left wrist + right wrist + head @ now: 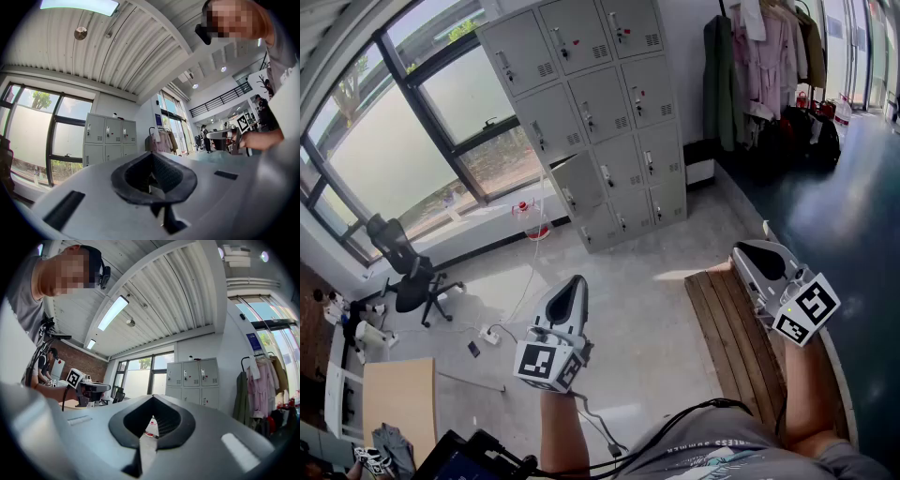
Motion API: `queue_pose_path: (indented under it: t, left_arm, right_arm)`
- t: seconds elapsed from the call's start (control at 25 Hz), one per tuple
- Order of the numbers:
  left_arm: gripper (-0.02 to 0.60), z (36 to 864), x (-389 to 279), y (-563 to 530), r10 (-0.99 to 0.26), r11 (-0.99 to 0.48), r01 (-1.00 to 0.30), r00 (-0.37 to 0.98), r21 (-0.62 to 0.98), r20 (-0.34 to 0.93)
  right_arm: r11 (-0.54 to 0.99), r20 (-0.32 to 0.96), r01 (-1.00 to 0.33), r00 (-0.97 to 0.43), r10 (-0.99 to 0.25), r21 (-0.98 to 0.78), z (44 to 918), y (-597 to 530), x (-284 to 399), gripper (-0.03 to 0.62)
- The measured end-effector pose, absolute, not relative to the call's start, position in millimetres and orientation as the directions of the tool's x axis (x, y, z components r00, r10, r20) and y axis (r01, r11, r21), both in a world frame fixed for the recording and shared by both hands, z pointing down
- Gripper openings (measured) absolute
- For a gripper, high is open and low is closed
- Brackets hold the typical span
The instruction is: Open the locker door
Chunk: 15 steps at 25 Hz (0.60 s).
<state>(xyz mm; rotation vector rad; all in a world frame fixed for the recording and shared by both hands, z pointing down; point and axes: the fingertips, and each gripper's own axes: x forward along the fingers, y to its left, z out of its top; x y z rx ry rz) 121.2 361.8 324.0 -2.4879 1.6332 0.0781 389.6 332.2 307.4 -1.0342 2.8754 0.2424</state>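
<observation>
Left gripper (575, 284) and right gripper (750, 251), both closed on nothing, well apart from the lockers (591, 103) at the far wall. Office chair (408, 272) at left; wooden bench (736, 337) beneath the right gripper; hanging clothes (759, 56) beside the lockers.

Daylight floods in through the tall windows (412, 122), leaving the pale floor (609, 281) bright and the grey lockers (591, 103) evenly lit, with only soft shadow under the office chair (408, 272). The dark floor (853, 187) at right carries a bluish sheen. A ceiling strip light (112, 312) glows white in the right gripper view; a lit panel (79, 5) is blown out in the left gripper view. Both gripper views bow strongly toward black, vignetted corners. The near shells of the left gripper (152, 157) and right gripper (153, 397) are soft and out of focus.
</observation>
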Motion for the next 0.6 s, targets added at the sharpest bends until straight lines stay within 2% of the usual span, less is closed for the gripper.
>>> queue_pose_path:
  t: [0.6]
  left_arm:
    - [0.008, 329.1, 102.3, 345.9, -0.903, -0.399, -0.91, 0.411, -0.114, -0.127]
  right_arm:
    - [0.745, -0.127, -0.656, -0.755, -0.643, 0.126, 313.5, 316.3, 374.5, -0.006]
